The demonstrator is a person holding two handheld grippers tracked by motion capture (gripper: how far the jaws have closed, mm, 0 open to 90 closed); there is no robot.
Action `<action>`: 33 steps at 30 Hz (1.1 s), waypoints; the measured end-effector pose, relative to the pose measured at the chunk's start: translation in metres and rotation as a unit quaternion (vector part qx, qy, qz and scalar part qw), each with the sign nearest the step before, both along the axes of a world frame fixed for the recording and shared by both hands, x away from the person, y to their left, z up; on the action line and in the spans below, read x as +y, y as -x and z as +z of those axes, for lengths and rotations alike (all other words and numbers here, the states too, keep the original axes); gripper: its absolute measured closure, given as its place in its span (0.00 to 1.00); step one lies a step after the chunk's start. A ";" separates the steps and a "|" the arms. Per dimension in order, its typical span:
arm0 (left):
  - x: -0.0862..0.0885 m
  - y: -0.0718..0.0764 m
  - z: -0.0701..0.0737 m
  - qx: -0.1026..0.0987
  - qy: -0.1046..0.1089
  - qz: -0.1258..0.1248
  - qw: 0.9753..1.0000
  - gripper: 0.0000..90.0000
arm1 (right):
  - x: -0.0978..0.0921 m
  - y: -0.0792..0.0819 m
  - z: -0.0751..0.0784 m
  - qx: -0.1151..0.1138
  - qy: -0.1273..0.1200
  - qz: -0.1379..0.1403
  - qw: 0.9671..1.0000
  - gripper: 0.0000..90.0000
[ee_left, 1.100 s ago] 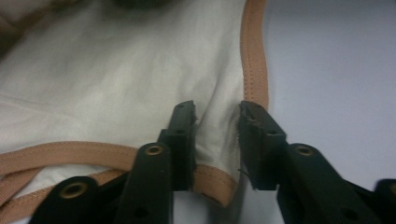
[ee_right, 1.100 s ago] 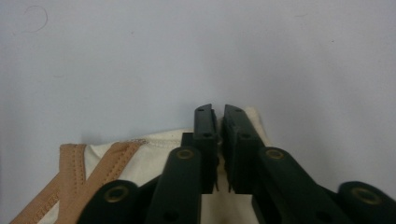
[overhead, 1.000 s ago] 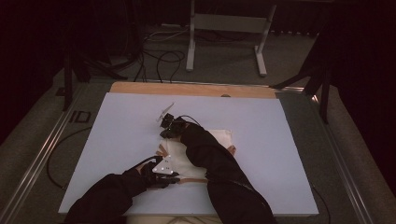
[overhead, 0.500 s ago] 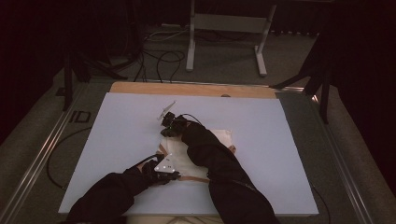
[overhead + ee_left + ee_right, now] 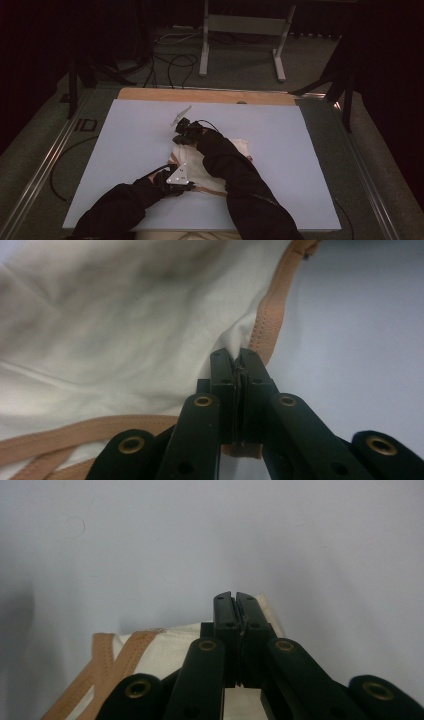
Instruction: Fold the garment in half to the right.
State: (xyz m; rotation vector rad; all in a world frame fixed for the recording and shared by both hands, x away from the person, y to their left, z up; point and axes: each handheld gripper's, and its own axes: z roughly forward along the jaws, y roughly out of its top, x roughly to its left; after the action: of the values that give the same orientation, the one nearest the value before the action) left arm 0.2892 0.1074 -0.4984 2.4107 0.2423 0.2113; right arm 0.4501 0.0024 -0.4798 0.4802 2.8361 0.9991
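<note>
A cream cloth bag (image 5: 235,147) with tan straps lies on the pale table top (image 5: 310,165), partly under a person's dark sleeves. My left gripper (image 5: 235,357) is shut on the bag's cloth (image 5: 125,330), right beside a tan strap (image 5: 272,315). In the high view that left gripper (image 5: 186,184) sits at the bag's near-left edge. My right gripper (image 5: 235,597) is shut on the bag's far edge (image 5: 170,640), where two tan straps (image 5: 107,665) cross to its left. From above, the right gripper (image 5: 177,140) is at the bag's far-left corner.
A wooden strip (image 5: 200,95) runs along the table's far edge. Beyond it stand a metal stand (image 5: 240,30) and loose cables (image 5: 170,60) on the floor. A metal rail (image 5: 45,165) borders the table's left side.
</note>
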 end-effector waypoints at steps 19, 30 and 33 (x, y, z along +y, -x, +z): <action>-0.014 0.000 0.015 -0.006 0.006 -0.020 1.000 0.98 | -0.030 0.005 0.029 -0.020 -0.025 -0.014 0.999 1.00; -0.026 -0.001 0.022 -0.006 0.004 -0.036 0.999 0.98 | -0.056 0.010 0.042 -0.032 -0.046 -0.028 0.998 1.00; -0.029 -0.001 0.023 -0.005 0.002 -0.041 0.999 0.98 | -0.063 0.011 0.043 -0.034 -0.048 -0.030 0.998 1.00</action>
State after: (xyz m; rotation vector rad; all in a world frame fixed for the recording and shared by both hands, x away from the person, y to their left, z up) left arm 0.2906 0.0784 -0.4752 2.4100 0.1380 0.1848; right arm 0.4390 -0.0604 -0.4366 0.5276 2.7070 1.1232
